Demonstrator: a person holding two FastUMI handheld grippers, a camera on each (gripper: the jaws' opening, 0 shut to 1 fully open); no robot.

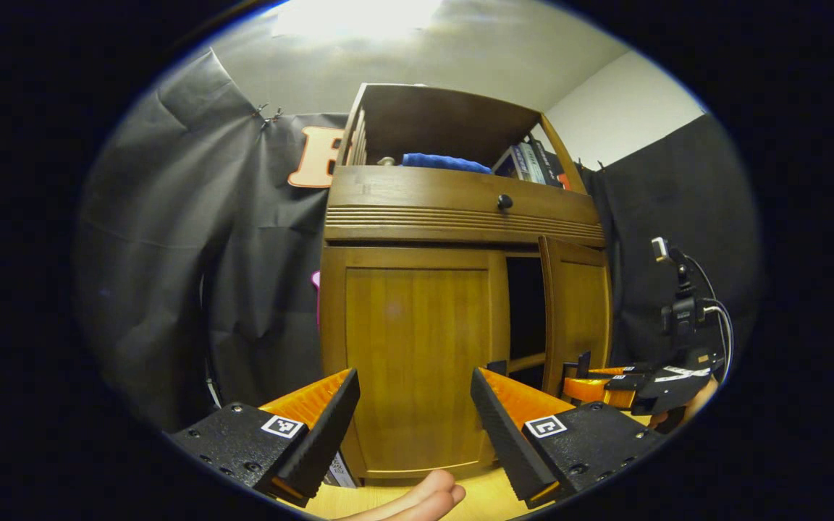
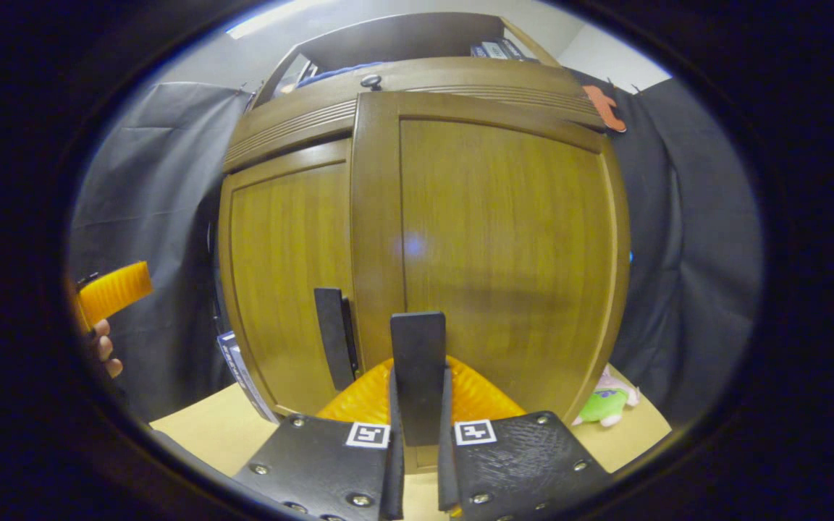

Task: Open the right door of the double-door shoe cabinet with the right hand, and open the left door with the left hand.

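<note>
On the wooden bench (image 1: 493,499) stands the shoe cabinet (image 1: 460,217), its right door (image 1: 580,311) swung ajar and its left door (image 1: 417,362) flush shut. Both are stiff, solid-looking panels that should turn on their hinges with a steady pull; the inner vertical edge looks like the best hold. Low against the right door's handle (image 2: 417,376), the right gripper (image 2: 417,441) has its jaws pinched narrow on it. Facing the left door squarely, the left gripper (image 1: 415,405) hovers with jaws wide, gripping nothing.
</note>
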